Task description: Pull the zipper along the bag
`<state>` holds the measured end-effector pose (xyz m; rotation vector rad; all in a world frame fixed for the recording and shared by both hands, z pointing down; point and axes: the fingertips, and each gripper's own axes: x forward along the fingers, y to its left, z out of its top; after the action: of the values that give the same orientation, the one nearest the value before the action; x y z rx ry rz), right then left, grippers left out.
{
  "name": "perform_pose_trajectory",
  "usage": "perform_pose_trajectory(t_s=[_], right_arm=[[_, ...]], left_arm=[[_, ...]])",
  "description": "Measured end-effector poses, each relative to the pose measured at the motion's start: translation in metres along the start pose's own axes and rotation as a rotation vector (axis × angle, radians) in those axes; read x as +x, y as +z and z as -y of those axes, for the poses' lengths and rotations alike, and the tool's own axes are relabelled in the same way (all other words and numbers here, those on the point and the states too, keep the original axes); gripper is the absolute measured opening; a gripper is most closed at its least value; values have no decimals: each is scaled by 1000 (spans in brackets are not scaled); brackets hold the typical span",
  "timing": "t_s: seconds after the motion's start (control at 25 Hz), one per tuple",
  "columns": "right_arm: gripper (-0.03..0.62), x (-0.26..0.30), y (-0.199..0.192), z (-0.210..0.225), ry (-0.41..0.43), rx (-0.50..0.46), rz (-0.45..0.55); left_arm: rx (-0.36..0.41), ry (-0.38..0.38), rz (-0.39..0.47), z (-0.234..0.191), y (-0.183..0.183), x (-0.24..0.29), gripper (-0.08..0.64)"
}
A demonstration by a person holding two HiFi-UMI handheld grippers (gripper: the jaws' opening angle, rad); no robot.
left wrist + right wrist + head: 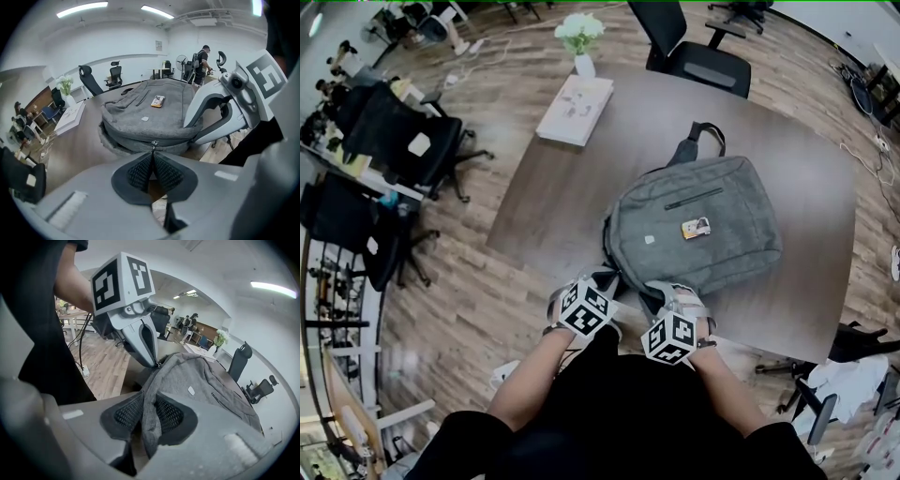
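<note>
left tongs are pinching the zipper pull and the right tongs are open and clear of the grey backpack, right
Not quite. The right tongs are closed on a fold of the grey backpack fabric, as the right gripper view shows. The left tongs do pinch the zipper pull.

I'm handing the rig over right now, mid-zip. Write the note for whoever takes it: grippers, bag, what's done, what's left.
Left gripper: shut, fingers pinching the zipper pull at the bag's near edge.
Right gripper: shut on a fold of the bag beside the zipper pull, bracing it.
Bag: lies flat on the table.
Done: both grips are set. The seam seems to gape on one side of the zipper pull; how much is zipped is unclear.
Left: draw the zipper pull along the bag while the right gripper holds the fabric.
</note>
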<state>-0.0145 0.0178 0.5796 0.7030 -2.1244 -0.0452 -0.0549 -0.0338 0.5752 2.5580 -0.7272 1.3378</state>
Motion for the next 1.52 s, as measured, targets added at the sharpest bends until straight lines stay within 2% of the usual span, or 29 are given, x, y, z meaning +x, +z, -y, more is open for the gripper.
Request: perform_pose_trajectory(t_s=[0.08,0.4,0.6,0.84,0.96,1.0,1.08,1.16,1.24,1.28,1.36,1.52], right_arm=[[84,-2,1,-1,0,-6,5],[83,-22,-12,-17,90,-114,35],[83,-37,-24,-16,113,-186,26],[81,-63,-78,7,105,-230,-60],[83,-76,-107,20,81,-222,-108],[85,-79,-115,23,77,-192,-118],[108,-85,-118,28,88,-49,-86],[198,-96,-97,35,98,163,60],[198,-104,-66,46,77,355,235],[198,-102,-53,50,60,417,286],[198,-88,-39,54,35,473,295],[183,-64,-33,57,16,539,206]], left_arm=[[-14,-1,-1,-3,1,-3,26],[43,13,-21,-20,7,-9,29],[68,-34,-34,-27,11,-8,31],[44,-105,12,-7,35,13,32],[49,-129,25,12,53,25,31],[59,-128,23,19,57,28,28],[87,-115,14,28,63,29,26],[95,-115,13,31,66,28,26],[90,-127,18,33,65,26,26],[93,-131,19,35,65,25,26],[106,-143,19,42,67,23,26],[153,-191,28,65,75,18,26]])
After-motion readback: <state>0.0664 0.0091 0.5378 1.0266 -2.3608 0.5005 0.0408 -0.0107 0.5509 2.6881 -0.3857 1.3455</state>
